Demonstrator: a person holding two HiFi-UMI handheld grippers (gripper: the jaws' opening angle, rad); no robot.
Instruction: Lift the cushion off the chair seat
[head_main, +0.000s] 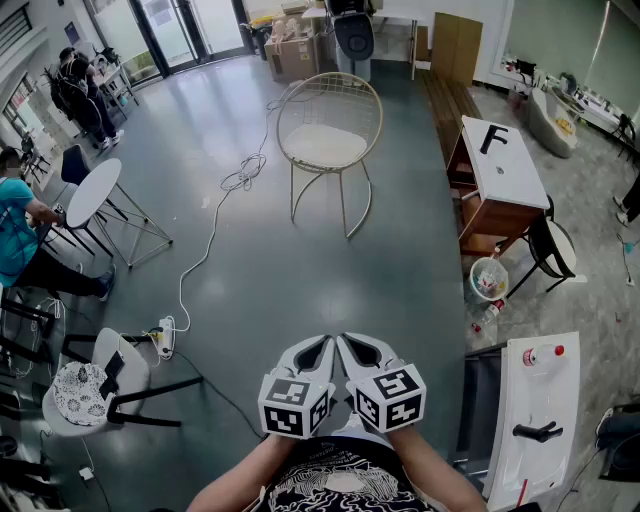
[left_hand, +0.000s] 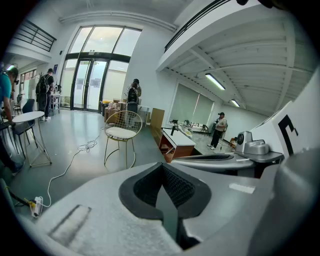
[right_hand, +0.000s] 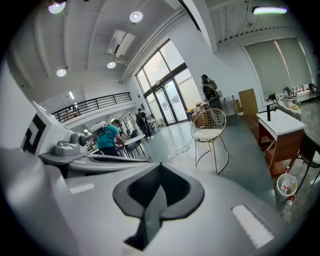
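Note:
A gold wire chair (head_main: 345, 100) stands far ahead on the grey floor, with a white cushion (head_main: 326, 146) lying flat on its seat. My left gripper (head_main: 322, 344) and right gripper (head_main: 351, 343) are side by side close to my body, well short of the chair. Both are shut with nothing between the jaws. In the left gripper view the chair (left_hand: 131, 119) and cushion (left_hand: 120, 132) sit in the distance above the shut left gripper (left_hand: 162, 168). The right gripper view has the cushion (right_hand: 209, 134) beyond the shut right gripper (right_hand: 160, 169).
A white cable (head_main: 236, 180) runs across the floor to a power strip (head_main: 165, 336). A wooden desk (head_main: 505, 165), a waste bin (head_main: 488, 278) and a white table (head_main: 540, 420) are on the right. A round table (head_main: 92, 192), a stool (head_main: 80, 392) and seated people are on the left.

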